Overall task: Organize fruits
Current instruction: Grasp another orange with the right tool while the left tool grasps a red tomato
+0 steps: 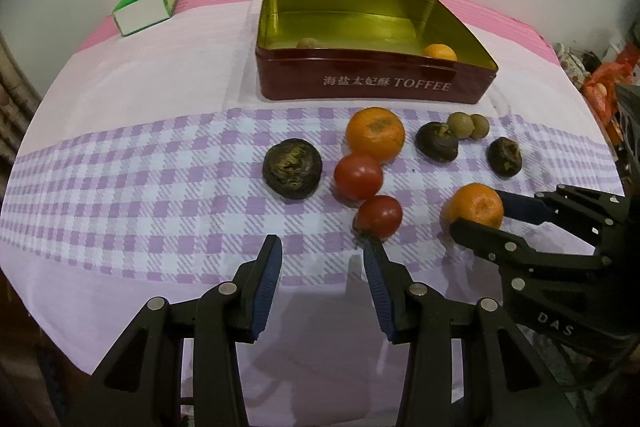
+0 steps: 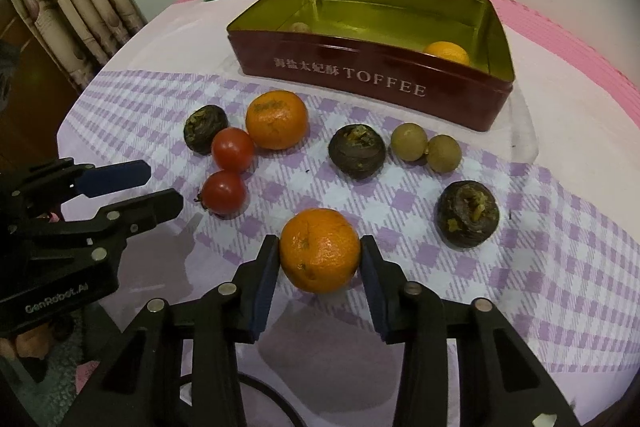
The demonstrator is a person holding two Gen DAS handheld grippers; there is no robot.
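Between the right gripper's [image 2: 320, 257] blue-padded fingers sits a small round orange mandarin [image 2: 319, 250] on the purple checked tablecloth [image 2: 520, 267], both pads touching its sides. Left gripper [image 1: 322, 251] hovers open just beside two red cherry tomatoes [image 1: 378, 211], with the dark red toffee tin [image 1: 372, 83] beyond

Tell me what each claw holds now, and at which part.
The right claw grips the near orange at its two sides. The left claw is open and holds nothing.
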